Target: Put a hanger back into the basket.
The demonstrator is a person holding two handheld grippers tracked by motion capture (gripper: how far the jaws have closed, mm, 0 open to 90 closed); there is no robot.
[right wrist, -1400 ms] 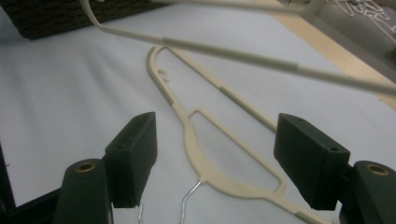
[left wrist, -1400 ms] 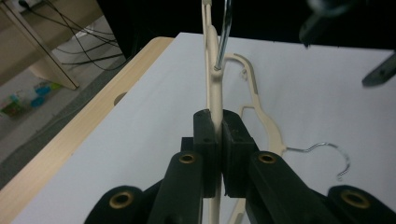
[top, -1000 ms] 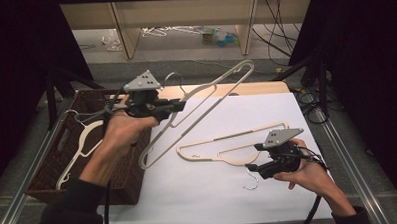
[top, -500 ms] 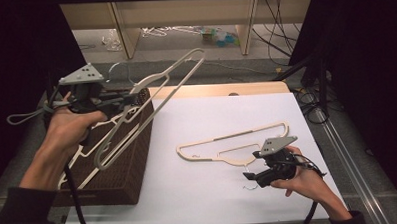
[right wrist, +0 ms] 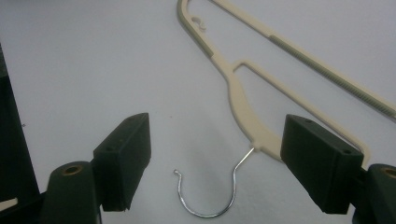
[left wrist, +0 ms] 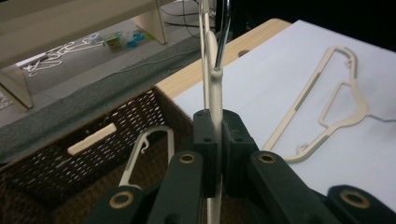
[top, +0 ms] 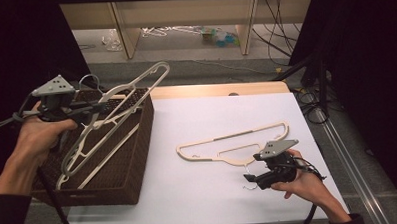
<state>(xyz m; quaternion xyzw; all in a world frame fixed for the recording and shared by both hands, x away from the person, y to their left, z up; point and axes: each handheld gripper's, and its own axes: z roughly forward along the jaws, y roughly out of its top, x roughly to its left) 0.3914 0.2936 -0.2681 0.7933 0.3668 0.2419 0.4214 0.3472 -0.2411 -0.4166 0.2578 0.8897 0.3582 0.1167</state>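
A dark wicker basket (top: 137,144) sits at the table's left edge, about 9 o'clock in the high view. Cream plastic hangers (top: 95,160) lie slanted inside it; in the left gripper view one of them (left wrist: 147,151) rests against the woven wall.

The left gripper (top: 94,109) is above the basket's far-left corner, its jaws clenched on the neck of a cream held hanger (top: 131,92). That hanger tilts up and away toward 1 o'clock, its far end above the basket's rim. In the left gripper view its neck (left wrist: 215,93) rises straight out from between the closed jaws.

On the white tabletop (top: 214,201), a second flat hanger (top: 232,143) lies at about 4 o'clock. The right gripper (top: 249,179) sits just at its near side, jaws spread wide apart. In the right gripper view the wire hook (right wrist: 210,186) lies between the two open jaws, touching neither.
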